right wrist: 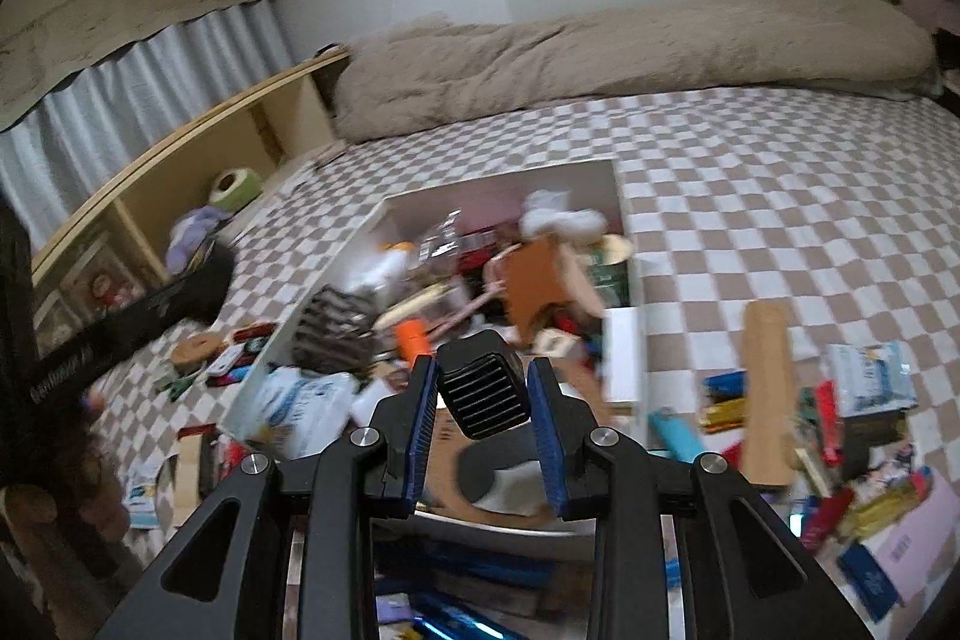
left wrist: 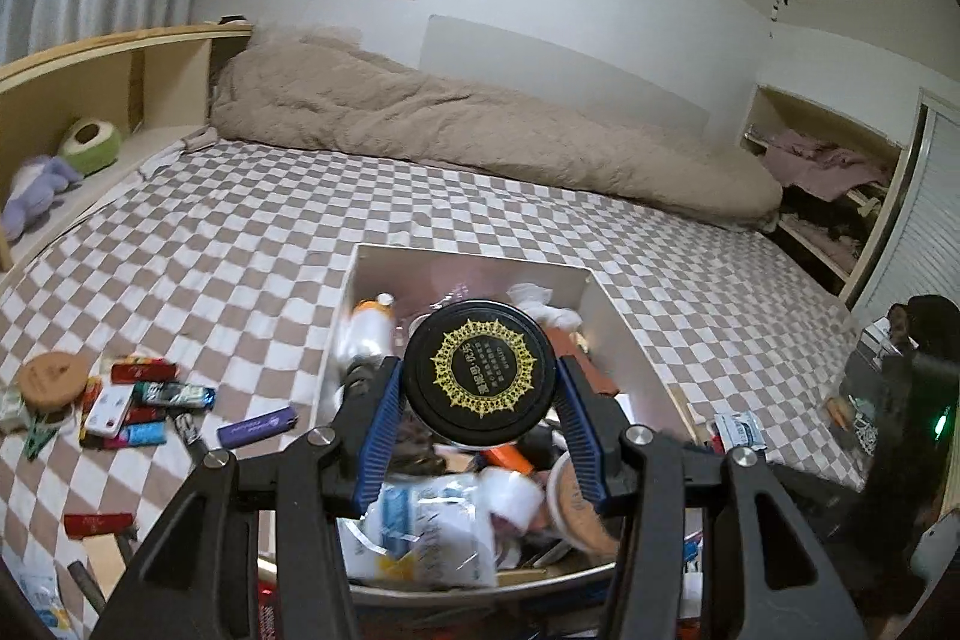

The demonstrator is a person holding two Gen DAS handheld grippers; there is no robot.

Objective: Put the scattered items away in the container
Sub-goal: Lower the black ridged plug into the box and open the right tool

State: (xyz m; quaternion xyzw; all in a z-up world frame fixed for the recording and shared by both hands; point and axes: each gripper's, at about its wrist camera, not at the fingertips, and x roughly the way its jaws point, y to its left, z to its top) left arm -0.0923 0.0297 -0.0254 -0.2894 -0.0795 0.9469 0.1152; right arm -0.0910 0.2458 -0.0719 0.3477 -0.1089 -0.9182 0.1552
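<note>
Checkered brown-and-white bedding [left wrist: 420, 196] covers the wide bed we work over, with a rumpled tan duvet [left wrist: 480, 130] bunched along the far wall and a wooden shelf [left wrist: 108, 58] at the far left holding a purple plush toy [left wrist: 36, 190]. Near the middle of the bed sits our white box [left wrist: 618, 322], open-topped and already crowded with bottles, packets and wrappers. Left of the box we see a scatter of lighters [left wrist: 150, 400] and a round cork coaster [left wrist: 53, 378] lying on the sheet; on the right, more lighters and packets [right wrist: 840, 424] lie beside a long wooden block [right wrist: 768, 388]. Our left gripper [left wrist: 480, 385] hangs above the box, its blue pads pinching a round black tin [left wrist: 479, 370] with a gold sunburst lid. Our right gripper [right wrist: 485, 394] pinches a small black ribbed block [right wrist: 486, 394] over the box's near edge.
</note>
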